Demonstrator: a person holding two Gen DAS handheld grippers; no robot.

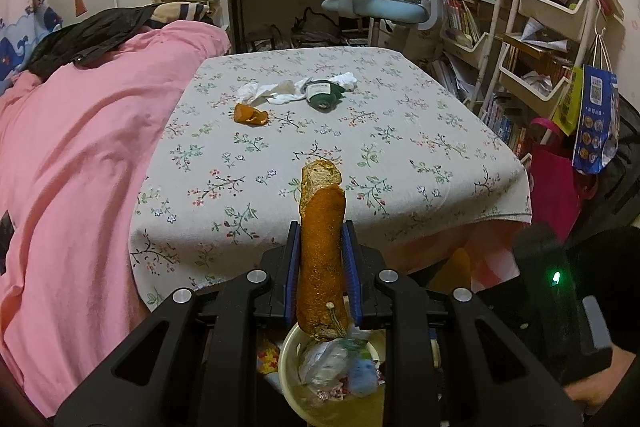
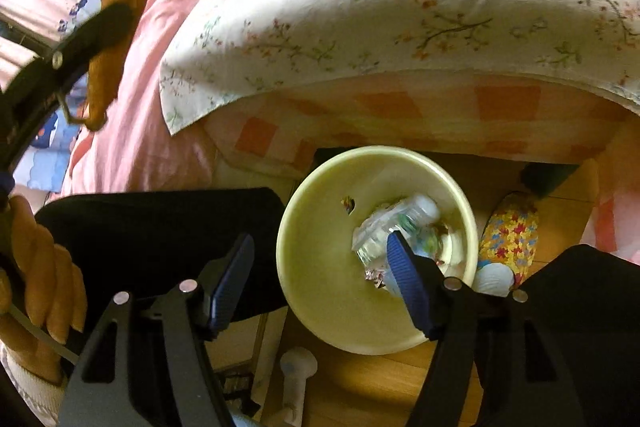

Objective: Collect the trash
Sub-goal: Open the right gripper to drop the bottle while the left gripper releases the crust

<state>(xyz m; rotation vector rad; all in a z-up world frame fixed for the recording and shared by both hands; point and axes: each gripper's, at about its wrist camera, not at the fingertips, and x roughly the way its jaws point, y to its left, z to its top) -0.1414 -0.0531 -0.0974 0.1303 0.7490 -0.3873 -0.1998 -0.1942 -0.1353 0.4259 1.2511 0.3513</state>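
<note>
Two grippers work near a pale yellow bin (image 2: pixel 320 259) that stands on the wooden floor, just under the edge of the bed. The left gripper (image 1: pixel 320 239) is clamped on a long orange peel (image 1: pixel 322 259); its blue pads (image 1: pixel 293 267) press on both sides of the peel, which stands up between them with a pale inner side at its top. In the left wrist view the lower end of the peel, with a small stem, hangs above the opening of the bin (image 1: pixel 292 379). The right gripper (image 2: pixel 320 263) has its jaws spread wide, with nothing between them, and it points down over the bin. One blue pad (image 2: pixel 404 279) is above the inside of the bin and the other pad is outside the rim on the left.

Inside the bin lie a crushed clear plastic bottle (image 2: pixel 400 223) and some small wrappers. To the right of the bin a colourful slipper (image 2: pixel 508 235) lies on the floor. Above the bin is the flowered cloth (image 1: pixel 360 155) on the bed. Far from the bin, on this cloth, lie a second piece of orange peel (image 1: pixel 250 115), crumpled white tissue (image 1: pixel 272 91) and a dark green wrapper (image 1: pixel 322 94) touching the tissue. A pink blanket (image 1: pixel 80 155) covers the bed to the left of the cloth.
</note>
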